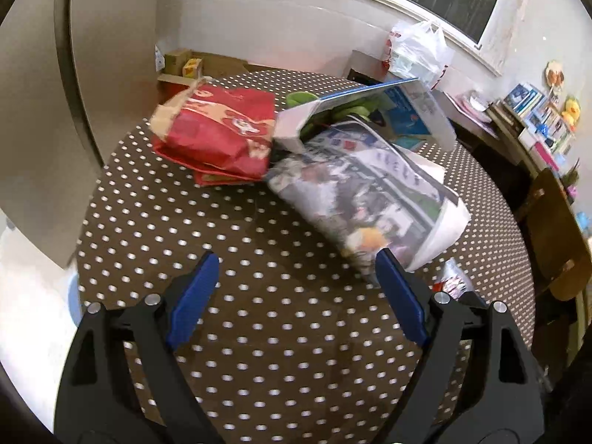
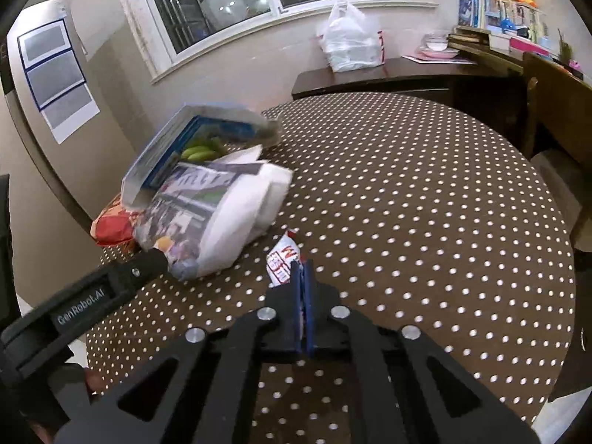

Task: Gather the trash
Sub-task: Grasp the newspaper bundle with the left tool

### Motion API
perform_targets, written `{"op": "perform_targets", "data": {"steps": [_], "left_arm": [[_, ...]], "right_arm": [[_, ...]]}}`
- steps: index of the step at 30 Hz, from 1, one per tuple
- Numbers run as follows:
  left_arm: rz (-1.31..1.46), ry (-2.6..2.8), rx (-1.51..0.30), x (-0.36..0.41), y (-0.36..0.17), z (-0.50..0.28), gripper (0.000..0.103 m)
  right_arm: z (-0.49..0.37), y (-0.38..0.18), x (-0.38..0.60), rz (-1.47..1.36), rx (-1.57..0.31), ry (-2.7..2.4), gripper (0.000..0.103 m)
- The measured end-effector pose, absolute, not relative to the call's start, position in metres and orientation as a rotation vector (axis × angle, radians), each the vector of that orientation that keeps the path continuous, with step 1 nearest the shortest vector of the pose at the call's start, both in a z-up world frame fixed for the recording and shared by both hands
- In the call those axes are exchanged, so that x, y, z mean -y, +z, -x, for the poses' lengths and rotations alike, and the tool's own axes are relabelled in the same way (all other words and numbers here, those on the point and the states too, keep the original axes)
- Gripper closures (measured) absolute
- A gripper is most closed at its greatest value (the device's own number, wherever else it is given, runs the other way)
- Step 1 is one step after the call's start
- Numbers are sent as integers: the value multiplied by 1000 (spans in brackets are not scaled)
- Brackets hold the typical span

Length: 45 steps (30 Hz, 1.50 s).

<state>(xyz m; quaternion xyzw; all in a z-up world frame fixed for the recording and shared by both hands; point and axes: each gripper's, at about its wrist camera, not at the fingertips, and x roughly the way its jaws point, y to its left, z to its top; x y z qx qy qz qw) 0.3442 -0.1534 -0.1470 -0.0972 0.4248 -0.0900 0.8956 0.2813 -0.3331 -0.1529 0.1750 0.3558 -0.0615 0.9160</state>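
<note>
Right gripper (image 2: 303, 270) pinched shut on red-white wrapper (image 2: 283, 259), securing trash for collection. Left gripper (image 1: 296, 270) gaped wide, empty; newspaper bundle (image 1: 370, 192) just ahead, touching right finger.

wrapper (image 2: 283, 262) half behind closed pads (image 2: 296, 296)

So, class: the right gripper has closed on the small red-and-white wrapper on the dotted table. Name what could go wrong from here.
1. The right gripper seems to pinch only the wrapper edge, so the wrapper may slip out when lifted.
2. The left gripper hangs open, one finger close to the folded newspaper; moving on, it could nudge the stack.
3. The open box leans on that pile and might tip.
</note>
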Motion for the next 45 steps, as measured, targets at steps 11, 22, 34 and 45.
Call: {"op": "perform_targets", "data": {"steps": [11, 22, 34, 45], "left_arm": [[191, -175, -855, 184, -141, -362, 19], [186, -204, -873, 207, -141, -379, 21], [216, -352, -823, 203, -123, -352, 77], [257, -436, -693, 159, -84, -300, 97]], "right_arm": [[-273, -141, 341, -373, -633, -144, 100], [-277, -133, 344, -384, -621, -153, 100], [-269, -119, 336, -359, -581, -155, 100], [-248, -88, 306, -310, -524, -112, 100]]}}
